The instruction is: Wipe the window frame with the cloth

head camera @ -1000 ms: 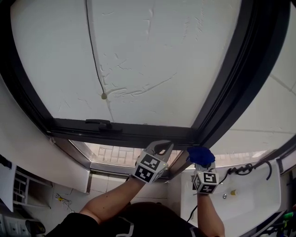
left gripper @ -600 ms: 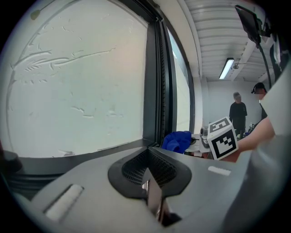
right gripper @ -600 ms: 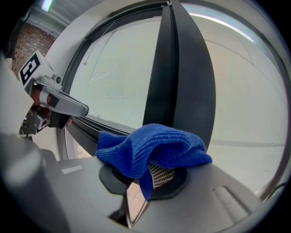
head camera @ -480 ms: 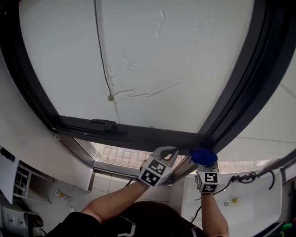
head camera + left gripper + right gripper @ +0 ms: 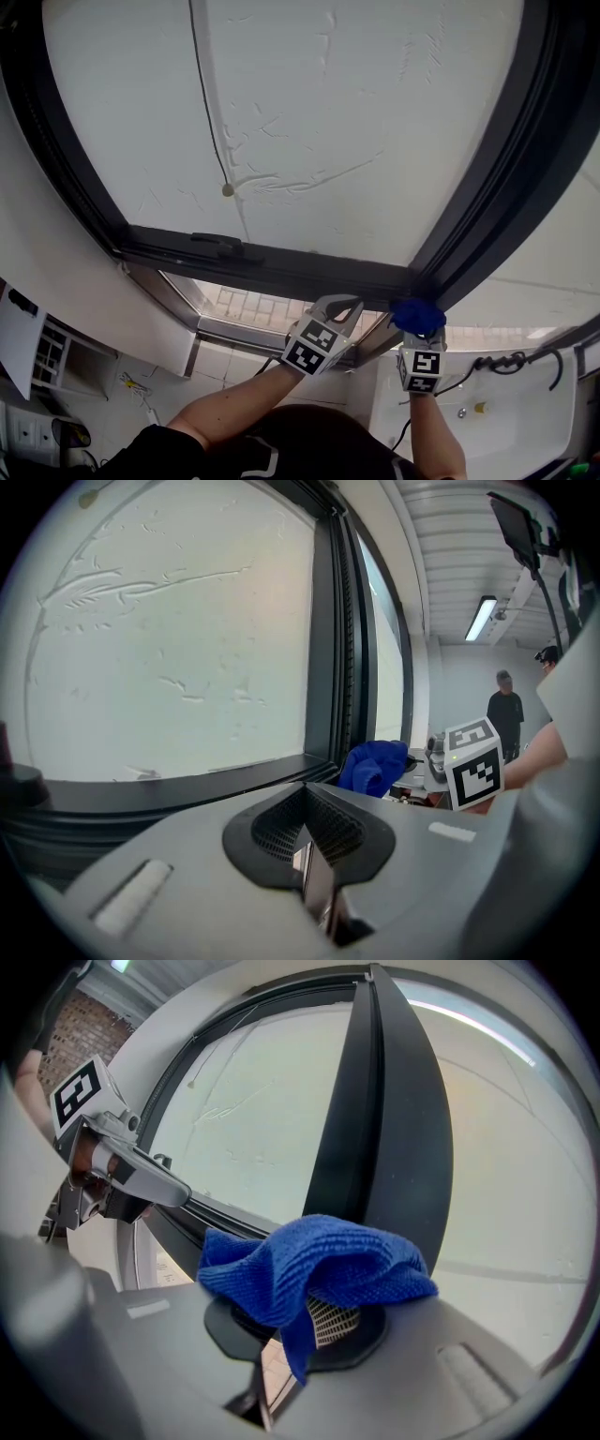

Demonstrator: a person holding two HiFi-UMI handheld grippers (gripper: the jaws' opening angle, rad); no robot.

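Here, cloth inside right tool

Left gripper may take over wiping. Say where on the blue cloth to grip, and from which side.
Probably best: grip the loose bunched fold of the blue cloth that bulges clear above the right gripper, which pinches its lower tail. Come from the left, where the shut left gripper sits; open it first.

Head view faces the window frame from farther back; both gripper views sit close, sharing its right corner.
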